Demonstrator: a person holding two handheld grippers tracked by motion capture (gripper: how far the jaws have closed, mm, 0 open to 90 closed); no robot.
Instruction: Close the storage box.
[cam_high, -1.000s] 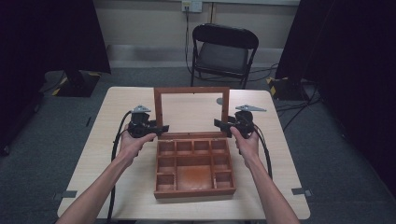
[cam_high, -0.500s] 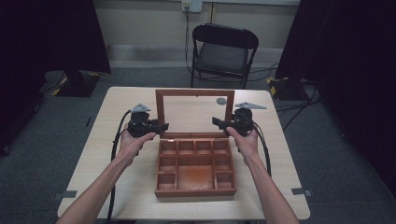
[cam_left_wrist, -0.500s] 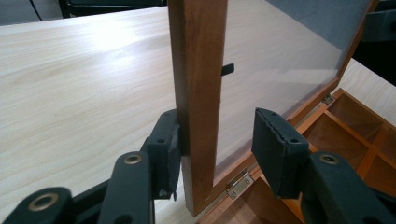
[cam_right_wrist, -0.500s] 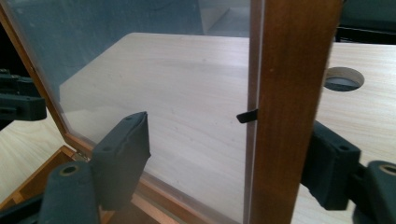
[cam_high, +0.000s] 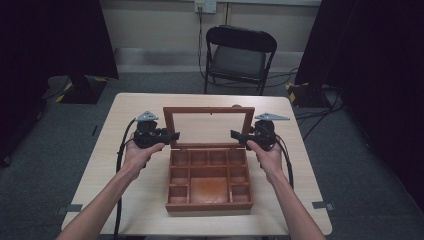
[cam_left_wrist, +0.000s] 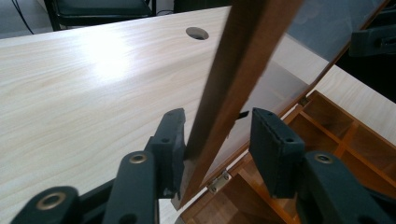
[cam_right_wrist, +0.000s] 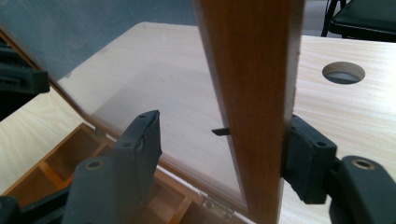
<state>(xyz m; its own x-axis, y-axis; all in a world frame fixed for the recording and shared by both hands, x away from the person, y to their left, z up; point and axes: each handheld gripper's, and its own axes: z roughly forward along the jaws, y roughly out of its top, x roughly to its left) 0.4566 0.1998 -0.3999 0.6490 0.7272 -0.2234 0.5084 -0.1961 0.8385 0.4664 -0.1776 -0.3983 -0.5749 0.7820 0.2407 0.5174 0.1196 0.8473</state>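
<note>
A wooden box (cam_high: 209, 199) with several empty compartments stands open at the table's middle. Its glass-paned lid (cam_high: 209, 111) rises from the back hinges. My left gripper (cam_high: 173, 135) is open astride the lid's left rail. In the left gripper view the rail (cam_left_wrist: 243, 56) stands between the jaws of the left gripper (cam_left_wrist: 219, 128), touching the left pad while the right pad is apart. My right gripper (cam_high: 234, 134) is open astride the right rail. In the right gripper view, of the right gripper (cam_right_wrist: 224, 135), that rail (cam_right_wrist: 252, 70) rests against the right pad, and the left pad stands clear.
The light wooden table (cam_high: 125, 107) has a round cable hole (cam_high: 236, 106) just behind the lid. A black folding chair (cam_high: 240, 55) stands beyond the far edge. Dark curtains hang at both sides. Brass hinges (cam_left_wrist: 218, 181) join lid and box.
The lid's top edge has swung toward the person, so it looks shorter from above. Both hands have stayed nearly in place at its sides.
</note>
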